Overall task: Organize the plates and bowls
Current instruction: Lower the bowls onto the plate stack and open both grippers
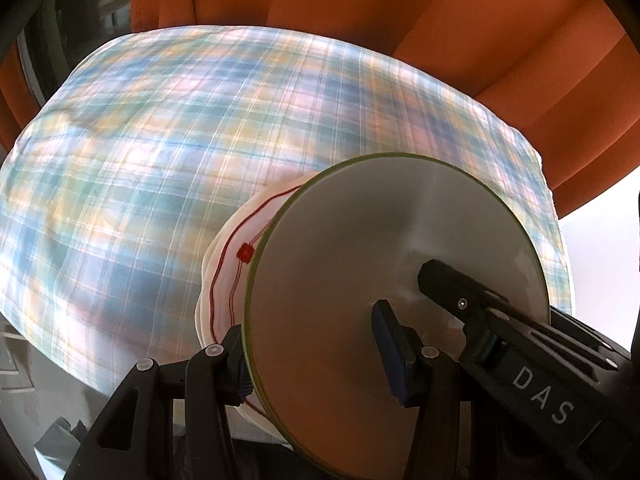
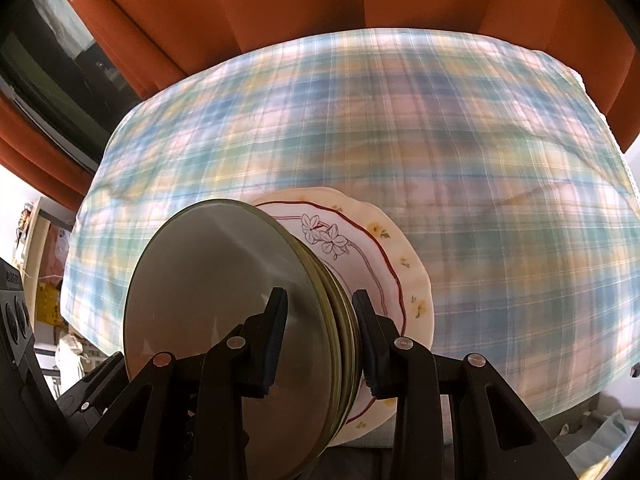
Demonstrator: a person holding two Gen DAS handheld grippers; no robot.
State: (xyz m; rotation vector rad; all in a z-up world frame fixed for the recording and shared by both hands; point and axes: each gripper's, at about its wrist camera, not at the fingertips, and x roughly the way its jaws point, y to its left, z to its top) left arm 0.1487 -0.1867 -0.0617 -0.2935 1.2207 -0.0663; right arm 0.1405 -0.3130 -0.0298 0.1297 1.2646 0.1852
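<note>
Above the plaid-covered desk (image 2: 440, 140), a stack of plates is carried on edge between both grippers. The left gripper (image 1: 316, 354) is clamped across the whole stack, one finger behind the white red-lined plate (image 1: 228, 276), the other pressed on the face of the green-rimmed plate (image 1: 360, 260). The right gripper (image 2: 318, 334) is clamped from the opposite side across several green-rimmed plates (image 2: 208, 280), its outer finger against the flower-printed plate (image 2: 340, 236), with a scalloped cream plate (image 2: 412, 276) behind that. An orange curtain (image 2: 280, 0) hangs beyond the desk.

Judgement: the plates look glazed, rigid and breakable, and together probably heavy. Smooth faces are likely to slide against each other, so the stack holds only by squeezing pressure. The sound hold is across the full thickness near the rims on opposite sides, as now. The cream plate seems outside the right fingers' span and could slip; setting down flat and gently is advisable.
</note>
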